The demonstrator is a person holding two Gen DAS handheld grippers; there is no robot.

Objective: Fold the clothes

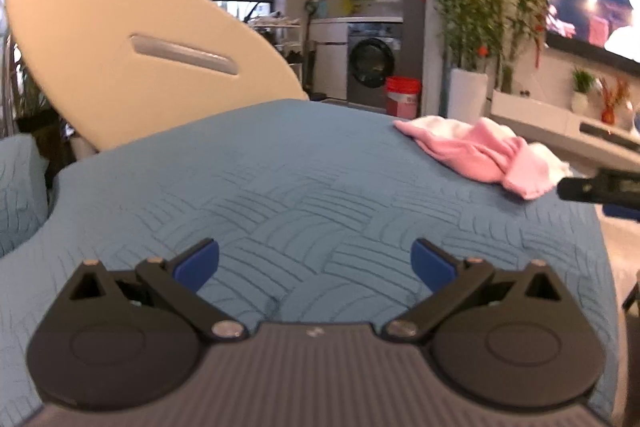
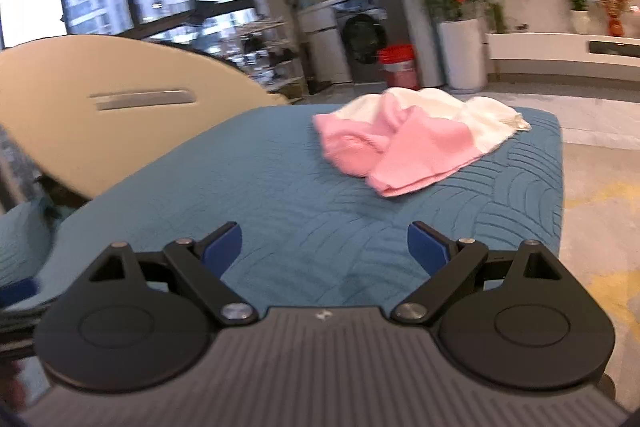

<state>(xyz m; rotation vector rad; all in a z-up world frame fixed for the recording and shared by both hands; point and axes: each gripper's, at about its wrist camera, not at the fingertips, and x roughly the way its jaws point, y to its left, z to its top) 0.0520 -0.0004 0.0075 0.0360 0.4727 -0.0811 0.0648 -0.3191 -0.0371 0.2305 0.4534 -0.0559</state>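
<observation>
A crumpled pink and white garment lies on the far right part of a blue quilted surface. In the right wrist view the garment lies ahead and a little right on the same surface. My left gripper is open and empty, low over the quilt, well left of the garment. My right gripper is open and empty, short of the garment. A black part of the right gripper shows at the right edge of the left wrist view, close to the garment.
A cream oval chair back stands behind the surface on the left. A washing machine, a red bucket and potted plants stand beyond. The quilt's right edge drops to the floor.
</observation>
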